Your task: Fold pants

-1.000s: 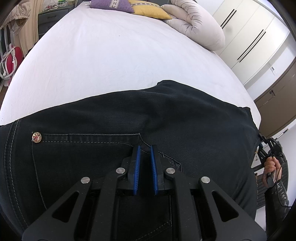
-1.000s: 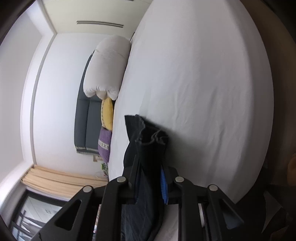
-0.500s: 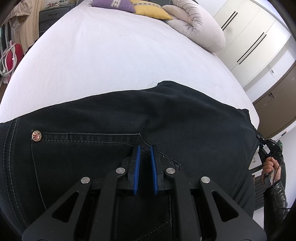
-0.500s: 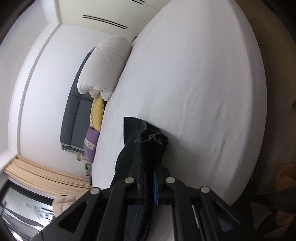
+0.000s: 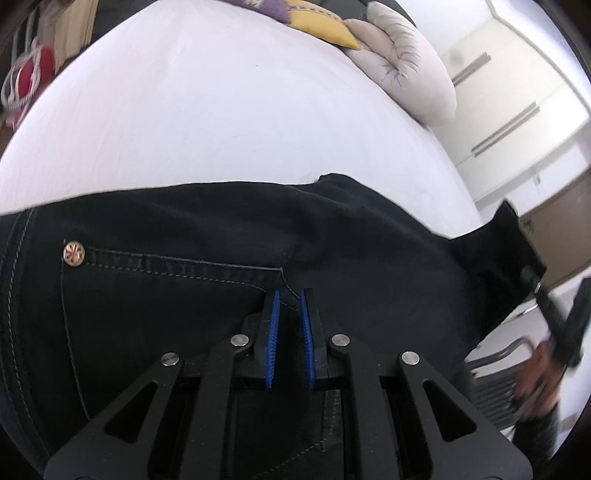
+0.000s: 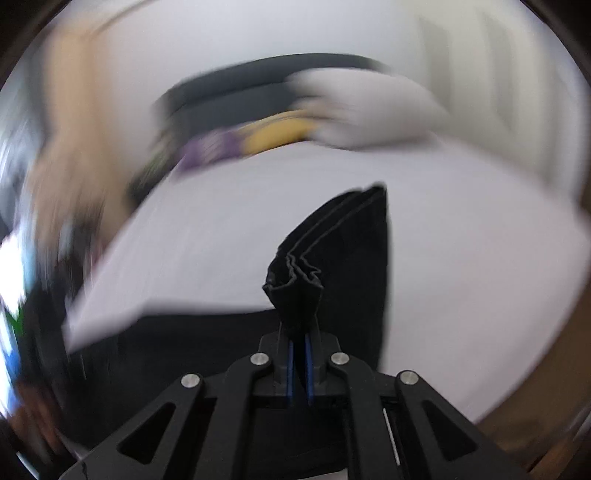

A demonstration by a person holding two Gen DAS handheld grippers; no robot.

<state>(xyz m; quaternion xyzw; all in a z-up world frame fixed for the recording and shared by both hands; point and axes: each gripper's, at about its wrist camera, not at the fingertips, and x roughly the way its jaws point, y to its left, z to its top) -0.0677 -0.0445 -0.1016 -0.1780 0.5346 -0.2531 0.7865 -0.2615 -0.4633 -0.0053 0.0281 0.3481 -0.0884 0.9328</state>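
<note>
Black denim pants (image 5: 258,236) lie across the near edge of a white bed (image 5: 221,110), with a pocket seam and a brass rivet (image 5: 74,253) showing. My left gripper (image 5: 288,299) rests on the fabric at the pocket corner, blue pads a narrow gap apart, clamped on a fold of denim. My right gripper (image 6: 299,332) is shut on the bunched leg hems (image 6: 295,273) and holds them up off the bed. It also shows at the right edge of the left wrist view (image 5: 535,284), lifting the leg end.
A rolled white duvet (image 5: 406,66), a yellow pillow (image 5: 317,26) and a purple pillow (image 5: 266,5) lie at the head of the bed. White wardrobes (image 5: 517,92) stand beyond. The right wrist view is motion-blurred.
My right gripper has swung round and lifted the leg hems up off the bed edge; its view has rotated from sideways to level. My left gripper has stayed at the pocket.
</note>
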